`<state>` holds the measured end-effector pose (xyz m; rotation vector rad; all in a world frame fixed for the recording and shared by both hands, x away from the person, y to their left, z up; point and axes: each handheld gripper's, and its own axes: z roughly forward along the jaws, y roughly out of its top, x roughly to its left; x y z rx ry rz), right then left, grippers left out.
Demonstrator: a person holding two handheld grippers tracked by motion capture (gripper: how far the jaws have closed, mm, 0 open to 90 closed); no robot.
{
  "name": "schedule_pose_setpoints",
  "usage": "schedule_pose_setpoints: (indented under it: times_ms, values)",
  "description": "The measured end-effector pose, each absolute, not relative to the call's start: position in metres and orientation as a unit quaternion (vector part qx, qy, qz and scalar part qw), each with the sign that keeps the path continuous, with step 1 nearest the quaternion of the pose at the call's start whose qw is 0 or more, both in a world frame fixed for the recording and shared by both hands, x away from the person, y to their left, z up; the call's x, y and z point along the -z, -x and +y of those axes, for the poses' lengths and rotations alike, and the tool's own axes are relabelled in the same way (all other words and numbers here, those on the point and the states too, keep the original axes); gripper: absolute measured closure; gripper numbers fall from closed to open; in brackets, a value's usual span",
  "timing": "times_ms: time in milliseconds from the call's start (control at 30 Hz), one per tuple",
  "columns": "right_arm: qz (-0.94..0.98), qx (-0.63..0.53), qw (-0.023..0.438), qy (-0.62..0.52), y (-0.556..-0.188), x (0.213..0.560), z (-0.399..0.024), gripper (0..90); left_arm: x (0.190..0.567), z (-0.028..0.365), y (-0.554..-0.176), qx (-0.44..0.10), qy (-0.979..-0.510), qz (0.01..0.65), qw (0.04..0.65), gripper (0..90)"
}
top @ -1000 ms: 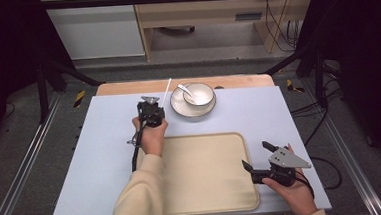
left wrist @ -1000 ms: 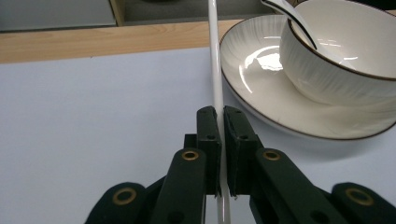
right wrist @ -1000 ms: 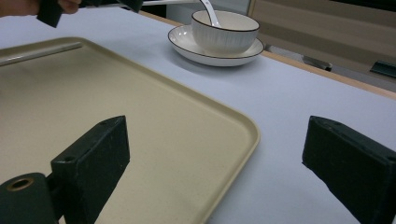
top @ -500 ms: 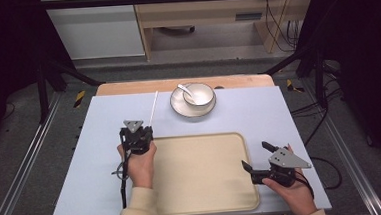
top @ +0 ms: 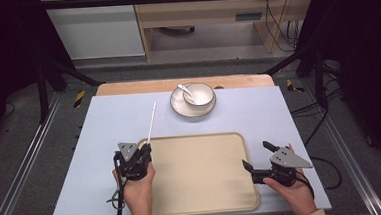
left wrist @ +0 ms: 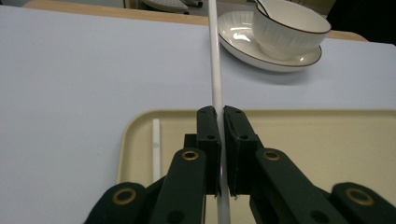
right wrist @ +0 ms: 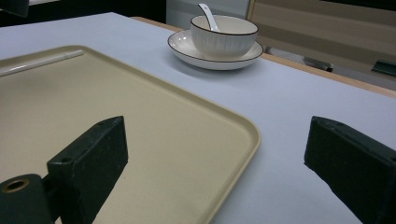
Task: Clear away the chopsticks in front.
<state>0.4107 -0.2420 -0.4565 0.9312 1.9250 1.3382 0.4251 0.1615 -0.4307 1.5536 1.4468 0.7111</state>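
Note:
My left gripper point(top: 145, 149) is shut on a thin white stick point(top: 152, 121), which points away toward the bowl. It hovers over the far left corner of the beige tray point(top: 203, 187). In the left gripper view the pads point(left wrist: 208, 126) pinch the stick point(left wrist: 215, 60) upright between them. A second white stick point(left wrist: 155, 149) lies flat on the tray along its left rim point(left wrist: 122, 154). My right gripper point(top: 256, 156) rests at the tray's right edge, jaws wide apart and empty point(right wrist: 217, 135).
A white bowl point(top: 198, 93) with a white spoon point(top: 183, 88) stands on a plate point(top: 186, 109) at the far middle of the pale blue mat point(top: 104, 123). The bowl point(right wrist: 224, 30) stands beyond the tray point(right wrist: 93, 102).
My left hand has drawn back from beside the bowl toward the near side, carrying the white stick to the tray's far left corner. The right hand has stayed put.

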Motion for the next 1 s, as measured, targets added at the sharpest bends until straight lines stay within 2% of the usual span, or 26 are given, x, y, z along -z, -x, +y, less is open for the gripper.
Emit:
schedule_pose_setpoints:
  times_ms: [200,533,1000]
  values:
    - [0.730,-0.505,0.302,-0.347,-0.410,0.457,-0.240,6.3,0.438,0.165,-0.402,-0.289,-0.619,0.587,0.434,85.1]
    - [0.729,-0.505,0.300,-0.351,-0.410,0.457,-0.241,6.3,0.453,0.168,-0.372,-0.294,-0.628,0.604,0.393,85.0]
    - [0.729,-0.506,0.296,-0.353,-0.411,0.458,-0.241,6.4,0.472,0.164,-0.365,-0.274,-0.634,0.621,0.371,85.1]
